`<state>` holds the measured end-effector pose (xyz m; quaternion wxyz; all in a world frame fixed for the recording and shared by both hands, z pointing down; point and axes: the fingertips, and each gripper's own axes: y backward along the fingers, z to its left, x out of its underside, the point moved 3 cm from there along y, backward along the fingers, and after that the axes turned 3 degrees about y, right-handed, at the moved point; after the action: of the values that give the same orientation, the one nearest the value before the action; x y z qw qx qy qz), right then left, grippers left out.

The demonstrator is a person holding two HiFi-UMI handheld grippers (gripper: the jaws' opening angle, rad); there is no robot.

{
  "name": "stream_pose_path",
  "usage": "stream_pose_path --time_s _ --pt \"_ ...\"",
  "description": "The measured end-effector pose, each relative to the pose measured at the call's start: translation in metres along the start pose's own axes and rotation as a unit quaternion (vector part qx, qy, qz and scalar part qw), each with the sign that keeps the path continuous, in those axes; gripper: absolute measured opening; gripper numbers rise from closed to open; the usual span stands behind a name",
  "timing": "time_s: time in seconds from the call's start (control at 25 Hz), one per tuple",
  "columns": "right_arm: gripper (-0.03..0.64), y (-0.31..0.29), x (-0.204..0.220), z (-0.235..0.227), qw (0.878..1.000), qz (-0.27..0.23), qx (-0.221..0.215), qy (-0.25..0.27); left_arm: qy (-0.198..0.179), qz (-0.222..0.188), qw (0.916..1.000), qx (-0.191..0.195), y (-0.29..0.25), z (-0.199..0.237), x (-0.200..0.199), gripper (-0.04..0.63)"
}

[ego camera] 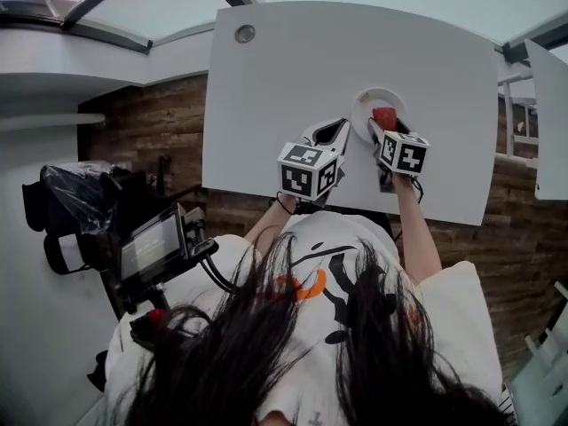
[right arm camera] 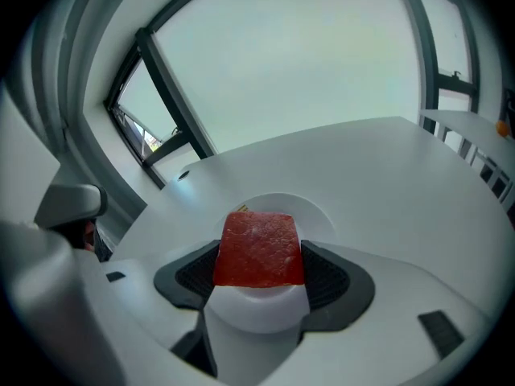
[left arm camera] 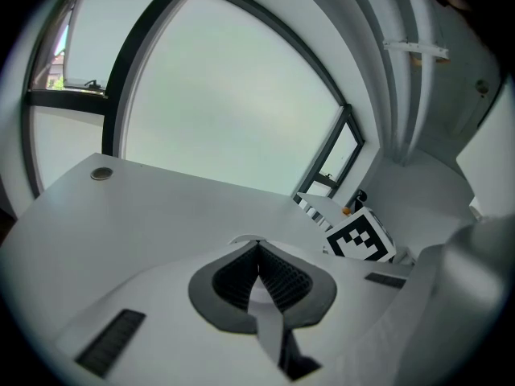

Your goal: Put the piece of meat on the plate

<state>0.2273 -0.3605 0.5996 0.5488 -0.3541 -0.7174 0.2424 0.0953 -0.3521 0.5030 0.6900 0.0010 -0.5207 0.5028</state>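
Observation:
The red piece of meat (right arm camera: pixel 259 248) sits between the pads of my right gripper (right arm camera: pixel 259 265), which is shut on it just above the white plate (right arm camera: pixel 315 212). In the head view the meat (ego camera: pixel 384 117) and right gripper (ego camera: pixel 380 129) hang over the near side of the plate (ego camera: pixel 363 101), towards the front right of the white table (ego camera: pixel 293 69). My left gripper (ego camera: pixel 331 132) rests to the left of the plate with its jaws shut and nothing in them. In the left gripper view its tips (left arm camera: pixel 257 249) meet above bare tabletop.
A round cable hole (ego camera: pixel 245 34) lies at the table's far left corner. The table's near edge runs just under both grippers. Another white tabletop (ego camera: pixel 550 122) stands to the right. A black bag (ego camera: pixel 80 193) and a screen device (ego camera: pixel 155 242) are on the left, off the table.

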Motion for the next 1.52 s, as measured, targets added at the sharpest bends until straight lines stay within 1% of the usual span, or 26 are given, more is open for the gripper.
stream_pose_path --time_s 0.2,0.32,0.48,0.64,0.96,1.52 --pt "0.311 -0.012 0.0 0.001 0.997 0.023 0.024 0.066 0.001 0.003 1.0 -0.006 0.003 0.005 0.004 0.006" --pt "0.311 -0.016 -0.001 0.0 0.995 0.032 0.032 0.091 0.003 0.003 0.9999 -0.012 0.003 0.007 0.003 0.006" --pt "0.311 -0.018 -0.002 0.0 0.992 0.035 0.041 0.111 0.007 0.0 0.9998 -0.018 0.003 0.011 0.002 0.006" --pt "0.311 -0.017 -0.001 0.003 0.987 0.04 0.049 0.147 0.01 -0.002 0.9997 -0.024 0.004 0.016 0.002 0.006" --pt "0.311 -0.016 -0.001 0.002 0.987 0.034 0.053 0.15 0.01 -0.002 0.9996 -0.026 0.004 0.018 0.0 0.006" --pt "0.311 -0.018 -0.001 0.0 0.986 0.044 0.049 0.152 0.015 -0.009 0.9993 -0.033 0.006 0.026 -0.003 0.006"
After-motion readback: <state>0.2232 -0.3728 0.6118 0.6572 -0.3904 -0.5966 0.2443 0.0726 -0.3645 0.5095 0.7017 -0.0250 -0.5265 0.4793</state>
